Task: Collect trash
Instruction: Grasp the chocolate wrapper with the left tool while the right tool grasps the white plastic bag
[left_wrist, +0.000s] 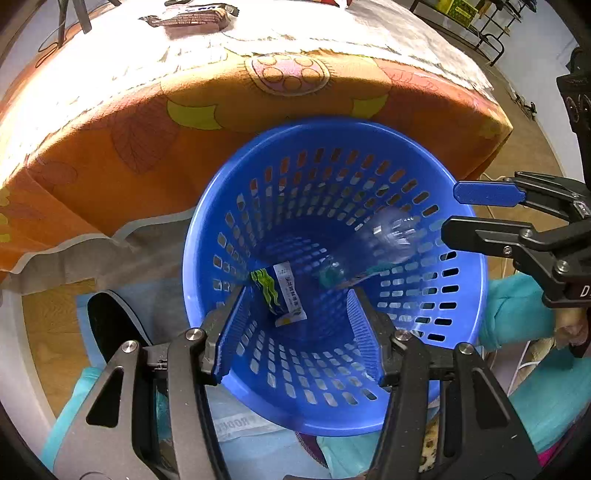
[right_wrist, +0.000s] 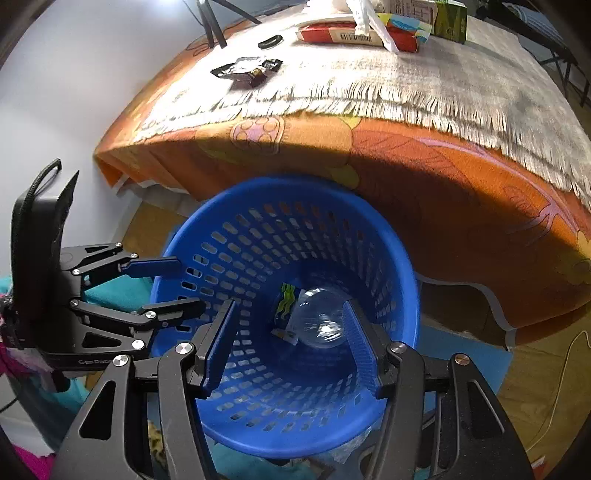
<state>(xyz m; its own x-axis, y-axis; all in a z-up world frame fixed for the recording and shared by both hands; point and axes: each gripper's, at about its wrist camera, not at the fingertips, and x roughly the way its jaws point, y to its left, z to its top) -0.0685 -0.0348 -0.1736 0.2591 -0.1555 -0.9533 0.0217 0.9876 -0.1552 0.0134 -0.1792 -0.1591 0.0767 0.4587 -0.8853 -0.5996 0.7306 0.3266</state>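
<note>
Blue plastic basket (left_wrist: 458, 317), perforated wall, standing on the floor against the draped near edge of the surface (right_wrist: 480, 96).

Contents: one sachet (left_wrist: 286, 295), white and blue with green wavy print, lying on the basket's bottom; one clear bottle (right_wrist: 319, 319), blurred in the left view, inside the basket beside the sachet and partly over it in the right view.

Left gripper (left_wrist: 297, 325): above the basket's mouth, pointing down into it, jaws about half open, nothing between the pads.

Right gripper (right_wrist: 286, 345): likewise over the basket's mouth, jaws about half open, holding nothing; the bottle shows between its fingers but lies lower, inside the basket.

Surface: orange floral cloth, with a grey fringed mat (right_wrist: 388, 81) on top. On the mat, near the far edge: dark crumpled wrapper (right_wrist: 247, 70), red flat box (right_wrist: 347, 35), green carton (right_wrist: 450, 18). All well apart from the basket.
</note>
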